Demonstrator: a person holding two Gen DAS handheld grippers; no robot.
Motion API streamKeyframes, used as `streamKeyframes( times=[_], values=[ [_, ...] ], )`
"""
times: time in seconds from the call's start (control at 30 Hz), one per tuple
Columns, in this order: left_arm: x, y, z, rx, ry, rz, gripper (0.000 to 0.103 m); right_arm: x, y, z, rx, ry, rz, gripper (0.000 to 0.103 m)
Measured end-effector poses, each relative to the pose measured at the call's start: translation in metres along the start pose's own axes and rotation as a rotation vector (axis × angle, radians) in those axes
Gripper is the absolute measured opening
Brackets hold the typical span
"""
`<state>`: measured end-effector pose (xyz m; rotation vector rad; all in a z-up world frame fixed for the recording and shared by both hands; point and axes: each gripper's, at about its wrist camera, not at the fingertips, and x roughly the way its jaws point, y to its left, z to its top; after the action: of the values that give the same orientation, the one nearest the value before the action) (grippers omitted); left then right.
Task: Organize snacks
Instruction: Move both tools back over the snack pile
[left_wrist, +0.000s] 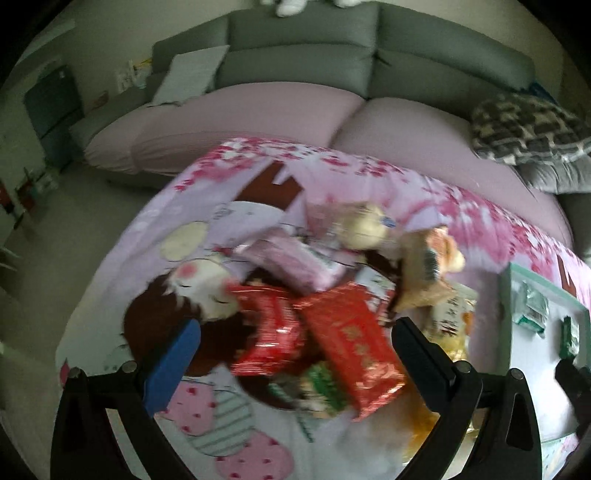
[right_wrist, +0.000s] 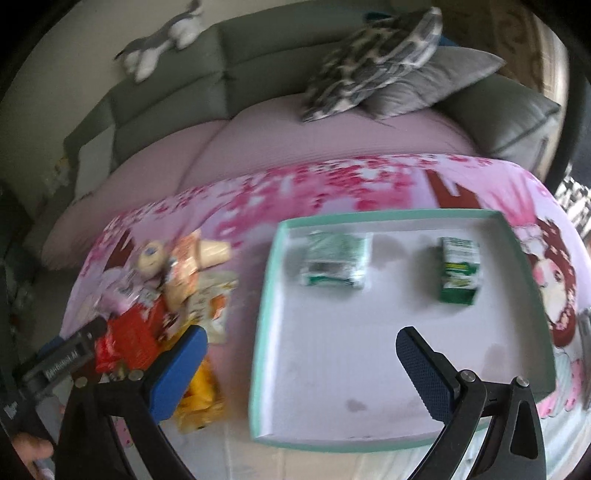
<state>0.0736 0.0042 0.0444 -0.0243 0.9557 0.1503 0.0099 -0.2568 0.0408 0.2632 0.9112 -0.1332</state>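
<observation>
- Blue-padded left gripper (left_wrist: 295, 354) hangs wide open, empty, right over the snack pile.
- Nearest is the red packet (left_wrist: 351, 347), between the fingers, its long axis running away from the gripper, slightly rightward.
- Right gripper (right_wrist: 299, 373), also spread and empty, hovers over the mint-rimmed tray (right_wrist: 266, 295).
- Count: two green packets (right_wrist: 334, 264) in the tray; two red ones in the pile on the desk.

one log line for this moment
left gripper: open over snack pile | right gripper: open, empty | tray: two green packets
</observation>
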Motion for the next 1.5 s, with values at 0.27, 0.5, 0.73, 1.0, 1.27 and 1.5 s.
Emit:
streamKeyframes(
  times=[0.27, 0.5, 0.73, 1.0, 1.27, 1.5],
  values=[
    [0.006, 0.036, -0.001, -0.089, 0.031, 0.016, 0.103, 0.018, 0.059, -0.017, -0.126, 0.053, 0.055, 0.103],
    [0.024, 0.033, -0.007, -0.090, 0.094, -0.031, 0.103, 0.036, 0.085, -0.030, -0.205, 0.109, 0.075, 0.103],
    [0.041, 0.022, -0.012, -0.065, 0.150, -0.047, 0.103, 0.056, 0.091, -0.037, -0.232, 0.158, 0.075, 0.103],
    [0.051, 0.006, -0.009, -0.064, 0.180, -0.114, 0.103, 0.068, 0.092, -0.040, -0.236, 0.174, 0.096, 0.090],
    [0.069, -0.023, -0.006, -0.004, 0.219, -0.103, 0.103, 0.071, 0.089, -0.040, -0.230, 0.180, 0.105, 0.087],
    [0.083, -0.035, -0.009, 0.059, 0.239, -0.019, 0.103, 0.076, 0.087, -0.041, -0.226, 0.196, 0.096, 0.087]
  ],
)
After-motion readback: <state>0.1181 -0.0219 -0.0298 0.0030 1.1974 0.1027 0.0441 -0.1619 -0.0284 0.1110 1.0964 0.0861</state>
